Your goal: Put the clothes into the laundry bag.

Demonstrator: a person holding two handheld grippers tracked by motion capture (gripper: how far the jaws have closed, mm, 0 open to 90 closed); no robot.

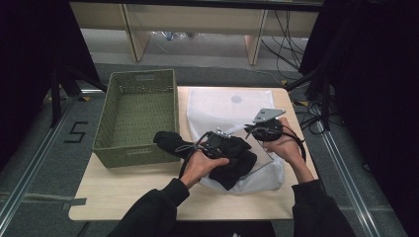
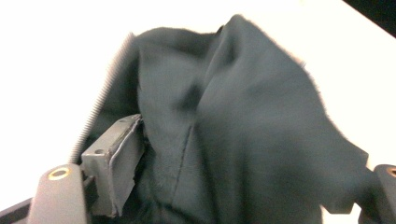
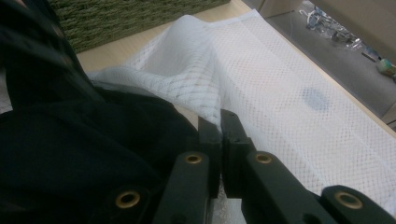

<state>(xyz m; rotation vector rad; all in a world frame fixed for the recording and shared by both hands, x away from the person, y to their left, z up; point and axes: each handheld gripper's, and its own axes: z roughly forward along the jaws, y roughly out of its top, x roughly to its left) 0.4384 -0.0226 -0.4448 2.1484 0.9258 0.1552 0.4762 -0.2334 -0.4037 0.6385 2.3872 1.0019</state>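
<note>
The high view is looking forward and down on the light wooden table (image 1: 128, 190) from above. Both gripper views are sitting very close, sharing the crumpled black cloth (image 2: 243, 130) and white mesh bag (image 3: 289, 88).

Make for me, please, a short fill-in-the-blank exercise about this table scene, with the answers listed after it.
1. The right claw is shut on the edge of the white ____ bag.
2. The left claw grips a ____ garment.
3. The woven basket stands to the ____ of the bag in the high view.
4. Inside, the basket is ____.

Answers: mesh; dark; left; empty
</note>
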